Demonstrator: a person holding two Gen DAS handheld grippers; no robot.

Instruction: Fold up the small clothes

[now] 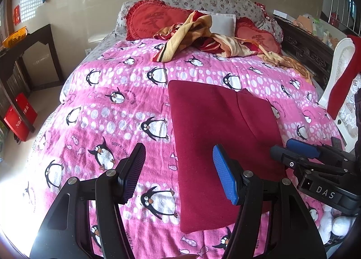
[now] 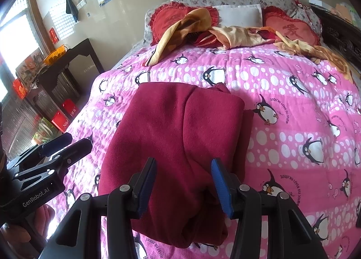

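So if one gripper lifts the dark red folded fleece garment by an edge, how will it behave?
The dark red folded fleece garment would probably droop and unfold: its layers lie loose, with soft creases. It looks light and matte, so the ribbed pads should grip it.

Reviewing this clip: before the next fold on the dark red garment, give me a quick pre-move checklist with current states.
1. Left gripper jaws apart and empty: ok.
2. Right gripper jaws apart, nothing pinched: ok.
3. Dark red garment lies flat on the pink penguin blanket: ok.
4. Garment edges aligned: not ok, a layer sticks out at its far right corner.
5. Yellow-and-red cloth clear of the garment: ok.
6. Fold finished: cannot tell.
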